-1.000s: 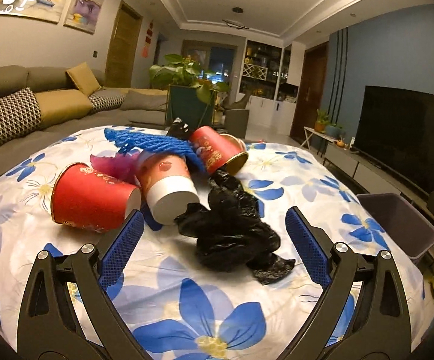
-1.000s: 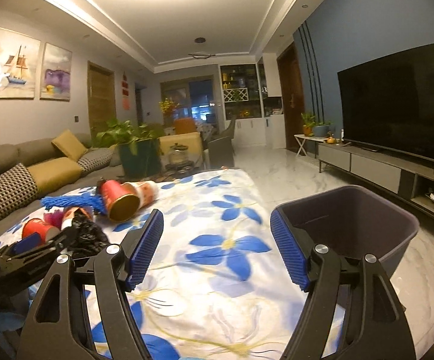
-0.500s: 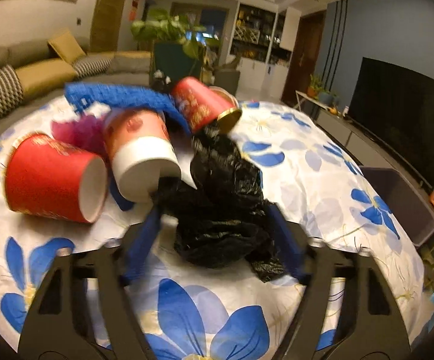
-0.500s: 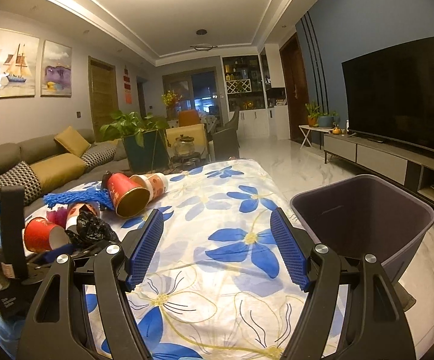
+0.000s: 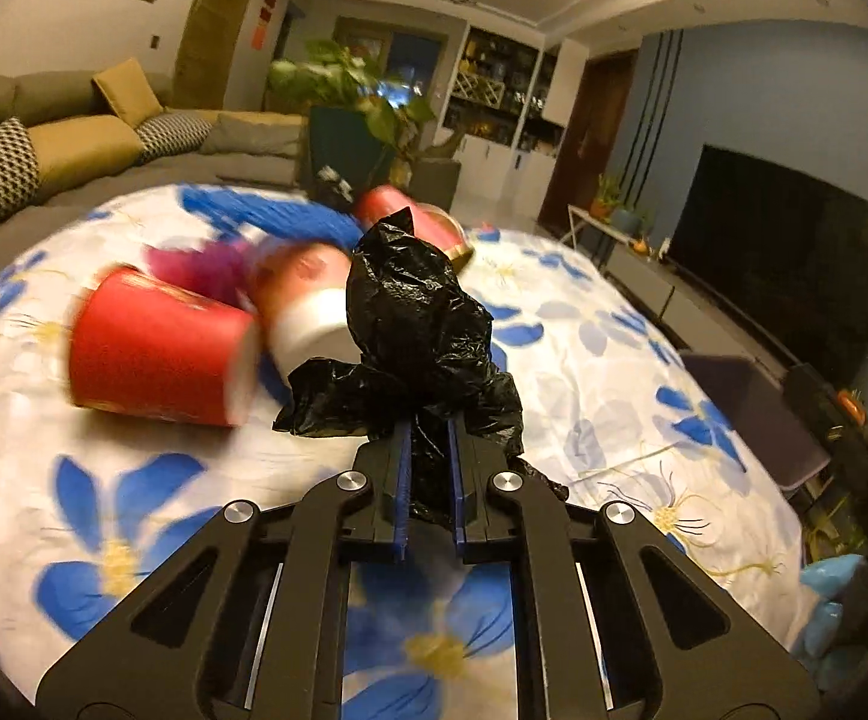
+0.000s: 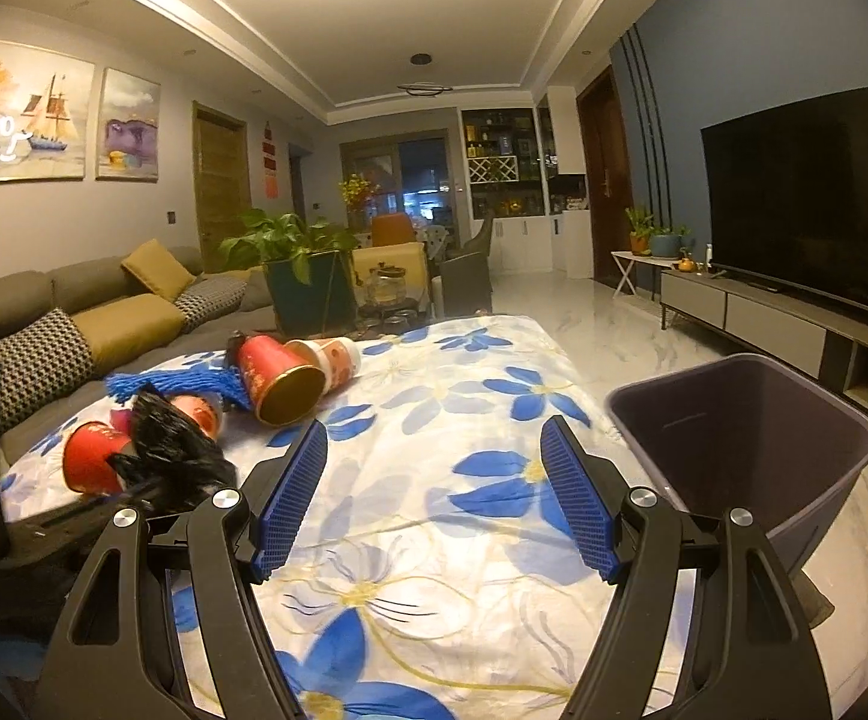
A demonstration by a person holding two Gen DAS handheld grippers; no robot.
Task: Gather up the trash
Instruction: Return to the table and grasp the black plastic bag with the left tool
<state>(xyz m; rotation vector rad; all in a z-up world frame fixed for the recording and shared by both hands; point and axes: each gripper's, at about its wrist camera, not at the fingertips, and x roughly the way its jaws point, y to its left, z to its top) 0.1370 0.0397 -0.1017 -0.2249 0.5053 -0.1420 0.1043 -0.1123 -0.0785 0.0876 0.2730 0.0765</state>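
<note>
My left gripper (image 5: 429, 438) is shut on a crumpled black plastic bag (image 5: 416, 330), lifted a little off the flowered tablecloth (image 5: 584, 360). Behind it lie a red paper cup (image 5: 158, 354) on its side, a second cup with a white base (image 5: 308, 306), a third red cup (image 5: 410, 222), pink scrap and blue netting (image 5: 260, 210). In the right wrist view the same black bag (image 6: 170, 456) hangs at the left. My right gripper (image 6: 434, 480) stands open over the cloth, holding nothing. A dark grey bin (image 6: 746, 450) stands off the table's right edge.
A grey sofa (image 6: 74, 324) with cushions runs along the left. A potted plant (image 6: 302, 276) stands beyond the table's far end. A TV (image 6: 806, 192) on a low cabinet lines the right wall, with marble floor between it and the table.
My left gripper went forward over the black bag, closed on it and raised it off the cloth. The right gripper stayed open and shifted slightly.
</note>
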